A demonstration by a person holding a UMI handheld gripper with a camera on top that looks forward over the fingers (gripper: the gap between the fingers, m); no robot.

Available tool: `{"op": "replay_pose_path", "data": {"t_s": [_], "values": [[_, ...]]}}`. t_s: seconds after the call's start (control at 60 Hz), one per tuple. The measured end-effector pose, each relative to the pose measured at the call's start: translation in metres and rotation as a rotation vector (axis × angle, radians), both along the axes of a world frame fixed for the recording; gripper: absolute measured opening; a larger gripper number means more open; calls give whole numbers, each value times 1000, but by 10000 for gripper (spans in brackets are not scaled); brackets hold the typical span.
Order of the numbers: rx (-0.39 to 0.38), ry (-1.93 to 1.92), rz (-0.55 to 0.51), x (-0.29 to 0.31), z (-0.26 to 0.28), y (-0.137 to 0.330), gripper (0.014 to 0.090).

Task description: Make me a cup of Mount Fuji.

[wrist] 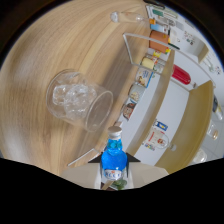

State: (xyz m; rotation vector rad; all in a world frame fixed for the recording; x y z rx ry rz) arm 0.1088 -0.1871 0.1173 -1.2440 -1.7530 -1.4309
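Jaws clenched on blue bottle (114, 159), capped neck pointing ahead; ice-filled glass (80, 100) just beyond on wooden table (45, 60).

We seem to be at a drinks counter, perhaps a café or home bar. A wooden countertop (60, 55) holds a glass of ice (80, 100), while small bottles and jars (145, 70) line its edge.
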Motion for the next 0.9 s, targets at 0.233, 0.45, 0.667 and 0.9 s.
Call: {"op": "replay_pose_path", "data": {"t_s": [0.233, 0.45, 0.667, 0.9], "values": [[35, 702, -58, -12, 49, -26, 363], [73, 1378, -154, 27, 76, -51, 365], [76, 1823, -478, 117, 13, -49, 364], [-6, 1874, -650, 158, -55, -37, 364]]}}
